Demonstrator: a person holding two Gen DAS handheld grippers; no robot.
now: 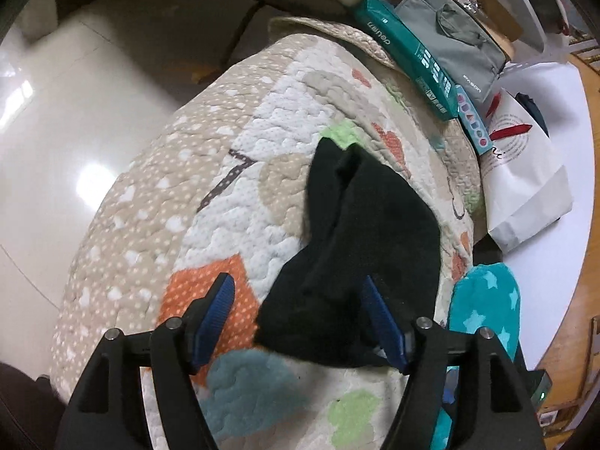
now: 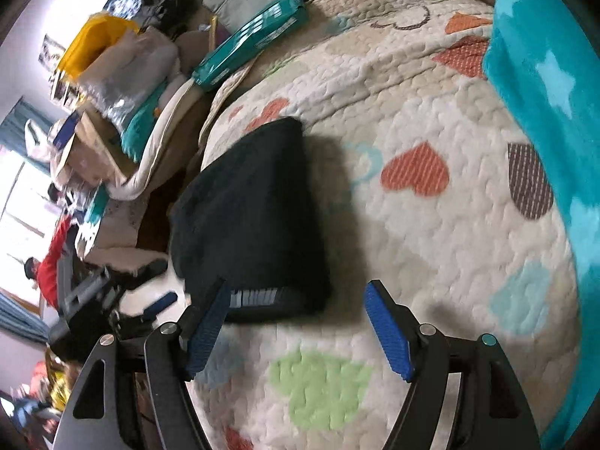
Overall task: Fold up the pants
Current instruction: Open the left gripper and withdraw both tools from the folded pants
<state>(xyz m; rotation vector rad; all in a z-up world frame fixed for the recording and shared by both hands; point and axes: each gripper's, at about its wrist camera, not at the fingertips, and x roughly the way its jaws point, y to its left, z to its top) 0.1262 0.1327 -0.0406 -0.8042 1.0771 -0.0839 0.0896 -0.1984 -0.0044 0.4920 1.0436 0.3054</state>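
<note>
The black pants (image 1: 356, 247) lie bunched in a folded heap on the patterned quilt (image 1: 240, 157). My left gripper (image 1: 300, 307) is open, its blue pads on either side of the near edge of the heap, the right pad touching the cloth. In the right wrist view the pants (image 2: 251, 217) show as a compact dark bundle with a striped label at the near edge. My right gripper (image 2: 296, 315) is open just in front of that edge, holding nothing.
A teal star blanket (image 2: 543, 112) lies along the quilt's edge and also shows in the left wrist view (image 1: 487, 307). A teal box (image 1: 408, 56), a grey bag (image 1: 457, 37) and a white paper bag (image 1: 525, 180) sit beyond the quilt. Clutter is piled at left in the right wrist view.
</note>
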